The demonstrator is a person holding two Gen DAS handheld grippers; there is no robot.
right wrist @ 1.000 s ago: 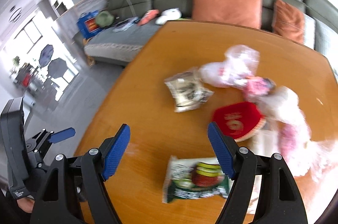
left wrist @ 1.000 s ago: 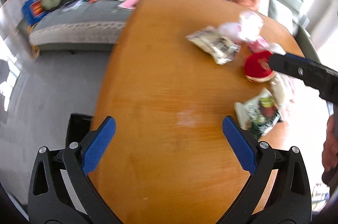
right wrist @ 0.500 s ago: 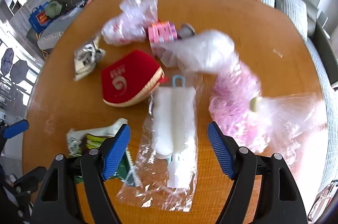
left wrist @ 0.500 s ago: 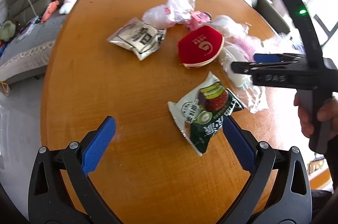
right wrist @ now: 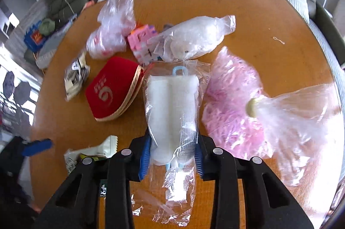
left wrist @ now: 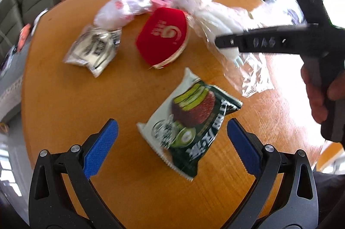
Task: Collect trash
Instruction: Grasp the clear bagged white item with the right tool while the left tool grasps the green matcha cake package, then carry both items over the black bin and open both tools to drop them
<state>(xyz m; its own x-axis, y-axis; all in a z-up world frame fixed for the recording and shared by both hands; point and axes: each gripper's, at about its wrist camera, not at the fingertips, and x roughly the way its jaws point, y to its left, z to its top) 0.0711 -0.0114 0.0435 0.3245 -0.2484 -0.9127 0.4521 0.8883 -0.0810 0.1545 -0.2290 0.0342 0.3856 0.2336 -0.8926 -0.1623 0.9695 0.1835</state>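
round wooden table (right wrist: 258,19), right hand-held gripper (right wrist: 171,155) closing on clear packet (right wrist: 174,112)

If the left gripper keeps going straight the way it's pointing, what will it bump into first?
Most likely the green snack packet. The left gripper stands open, and the packet lies flat on the wooden table right between its blue pads. How far down the packet lies is hard to judge.

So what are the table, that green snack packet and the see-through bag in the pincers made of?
Table: looks like varnished wood, orange-brown with grain and a soft sheen. Green snack packet: likely printed plastic film, glossy, with crimped serrated ends. See-through bag: thin clear plastic, crinkled with shiny highlights; the right gripper is closing on it.
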